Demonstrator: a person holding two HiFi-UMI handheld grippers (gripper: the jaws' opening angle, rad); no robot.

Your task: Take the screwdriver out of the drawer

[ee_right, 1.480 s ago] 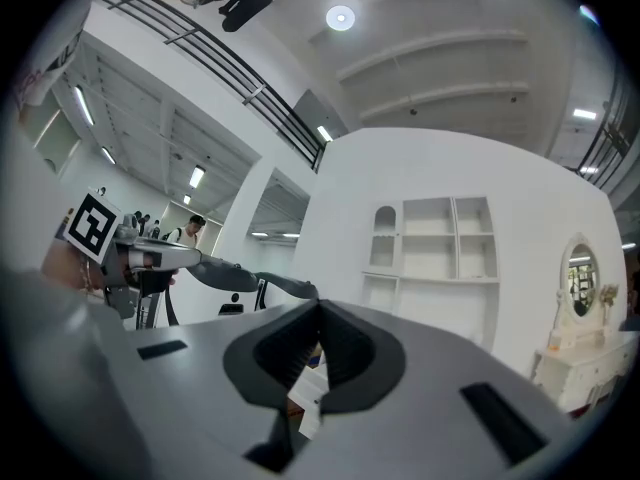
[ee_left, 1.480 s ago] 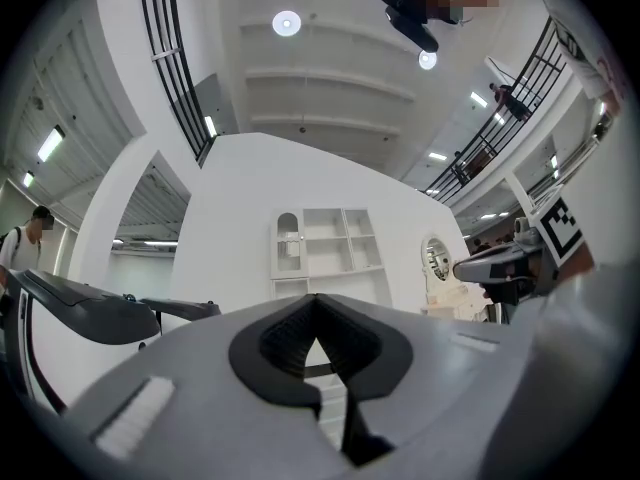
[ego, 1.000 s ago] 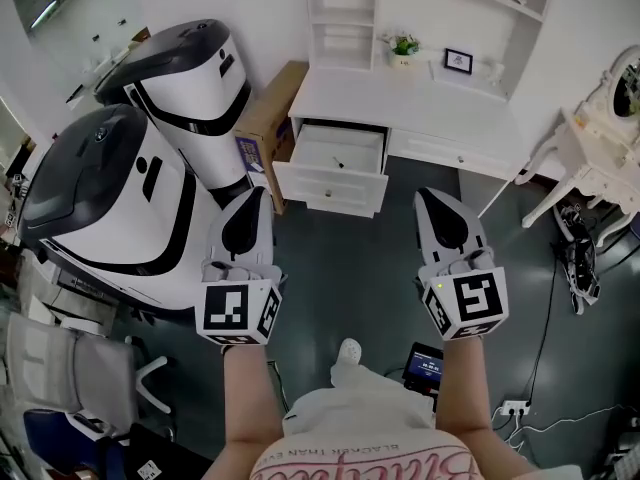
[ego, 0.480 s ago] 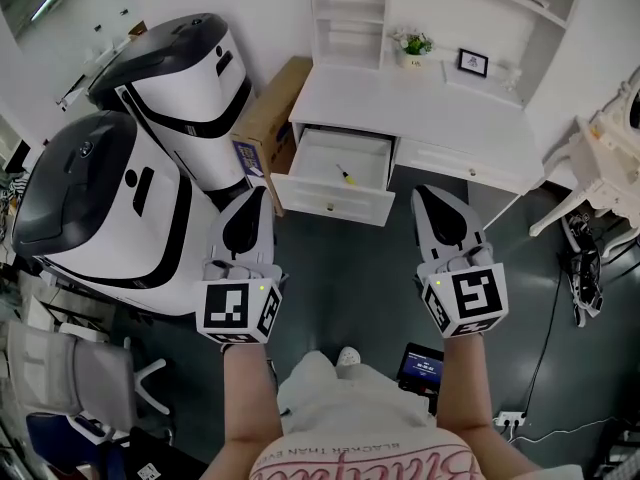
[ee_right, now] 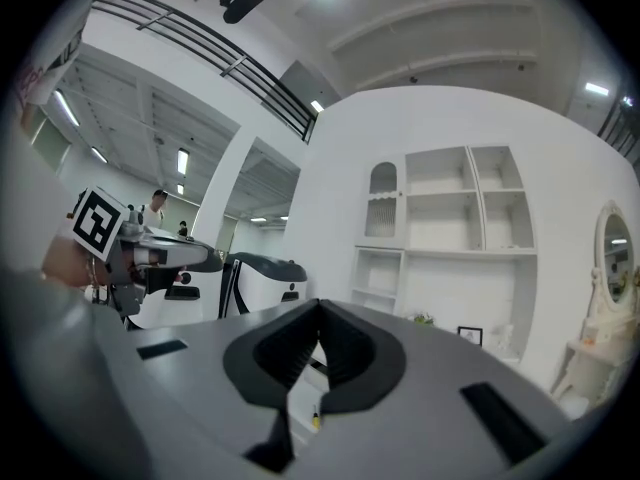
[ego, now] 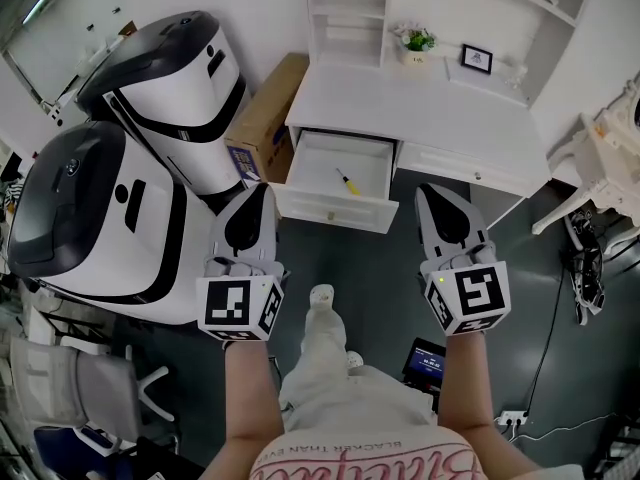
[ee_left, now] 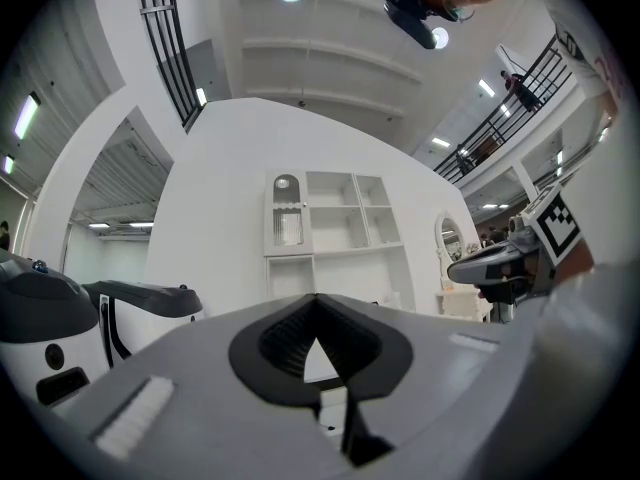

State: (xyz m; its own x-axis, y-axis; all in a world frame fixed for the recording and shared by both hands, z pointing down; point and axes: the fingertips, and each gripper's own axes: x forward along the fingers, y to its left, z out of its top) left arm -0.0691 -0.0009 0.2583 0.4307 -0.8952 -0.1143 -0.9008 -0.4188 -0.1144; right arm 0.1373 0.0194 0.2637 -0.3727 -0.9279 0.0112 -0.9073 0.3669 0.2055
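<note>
barely started tbh. screwdriver (ego: 347, 181) sits in the open drawer (ego: 330, 209), upper middle of frame. left gripper (ego: 262, 192) looks closed, right gripper (ego: 433, 194) is closed, both empty and well short of it.

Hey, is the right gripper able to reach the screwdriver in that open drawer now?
Probably yes, once closer: the drawer stands open and the screwdriver lies uncovered with nothing in the way. The right gripper is shut and short of it.
</note>
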